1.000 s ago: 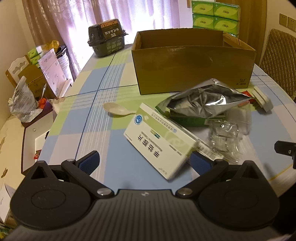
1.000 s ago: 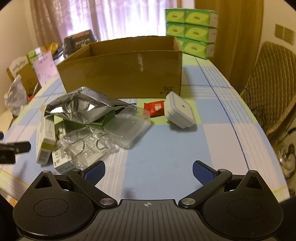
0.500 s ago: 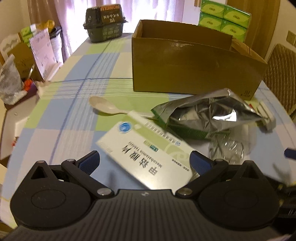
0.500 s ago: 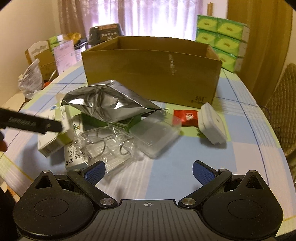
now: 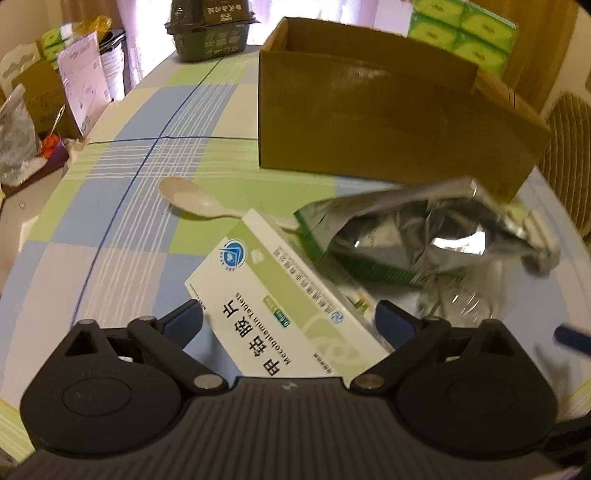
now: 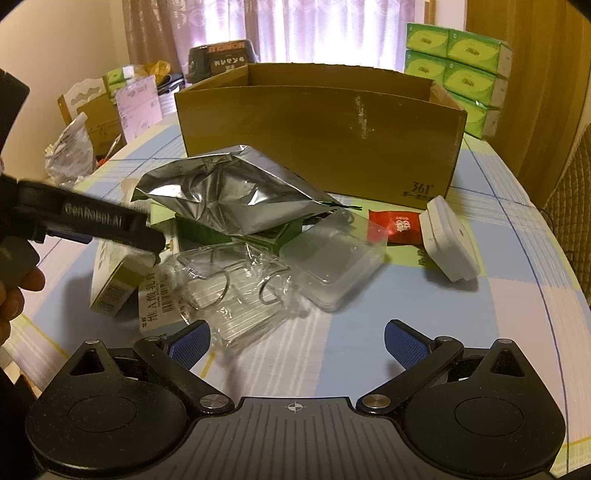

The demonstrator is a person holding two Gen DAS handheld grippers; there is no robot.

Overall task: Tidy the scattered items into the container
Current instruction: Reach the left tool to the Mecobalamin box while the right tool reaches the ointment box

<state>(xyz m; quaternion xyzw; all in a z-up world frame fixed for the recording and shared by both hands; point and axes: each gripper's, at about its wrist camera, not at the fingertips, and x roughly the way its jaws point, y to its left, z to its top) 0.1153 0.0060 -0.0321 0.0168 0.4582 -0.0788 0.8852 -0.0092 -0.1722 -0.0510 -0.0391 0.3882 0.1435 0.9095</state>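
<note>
The open brown cardboard box [image 5: 388, 122] [image 6: 317, 136] stands at the back of the checked table. In front of it lie a silver foil bag [image 5: 413, 236] [image 6: 229, 195], a pale spoon [image 5: 188, 199], clear plastic packaging [image 6: 236, 288], a clear case [image 6: 332, 262], a red packet [image 6: 395, 227] and a white square device [image 6: 450, 240]. My left gripper [image 5: 288, 321] is open, and the white-green medicine box [image 5: 280, 299] [image 6: 114, 280] lies between its fingers. My right gripper [image 6: 297, 339] is open just short of the clear packaging, holding nothing.
Green tissue packs [image 6: 461, 70] are stacked behind the box at the right. A dark container [image 5: 210, 29] sits at the far left of the table. Bags and cartons [image 5: 22, 136] crowd a side surface to the left. A chair [image 5: 569, 155] stands at the right.
My left gripper has moved forward so the medicine box now lies between its open fingers. My right gripper has swung left toward the clear packaging.
</note>
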